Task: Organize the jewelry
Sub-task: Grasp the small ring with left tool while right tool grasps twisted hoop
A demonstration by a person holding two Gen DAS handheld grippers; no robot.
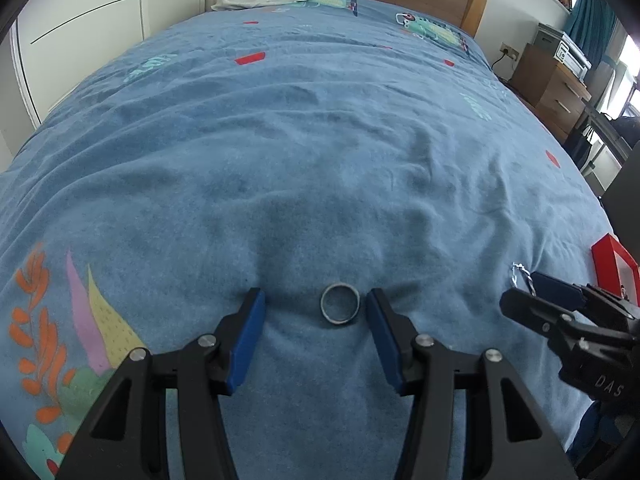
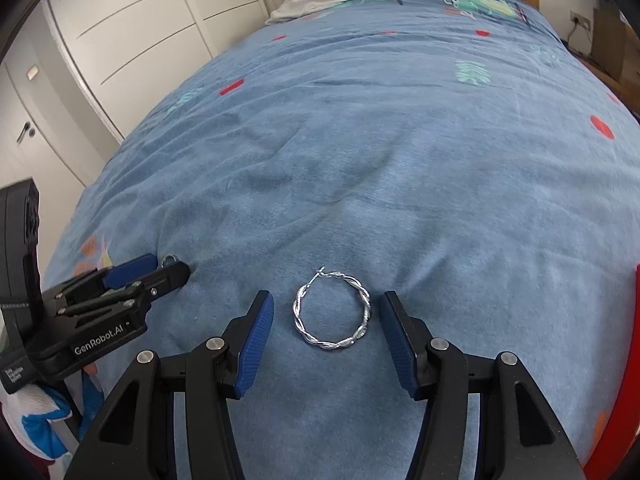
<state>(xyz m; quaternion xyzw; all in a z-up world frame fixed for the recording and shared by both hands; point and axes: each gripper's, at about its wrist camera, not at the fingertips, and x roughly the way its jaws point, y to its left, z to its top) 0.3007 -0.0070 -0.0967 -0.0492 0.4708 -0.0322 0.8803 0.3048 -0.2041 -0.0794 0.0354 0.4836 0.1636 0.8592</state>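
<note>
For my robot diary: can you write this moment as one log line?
left tool: open, around ring | right tool: open, around twisted hoop earring | both on blue bedspread

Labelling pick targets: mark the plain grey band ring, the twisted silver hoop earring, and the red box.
plain grey band ring (image 1: 340,308), left wrist view, on its near rim
twisted silver hoop earring (image 2: 298,320), right wrist view, on its left side
red box (image 1: 608,264), left wrist view, on its red frame

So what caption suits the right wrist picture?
Open right gripper straddles a twisted silver hoop earring on the blue bedspread.
</note>
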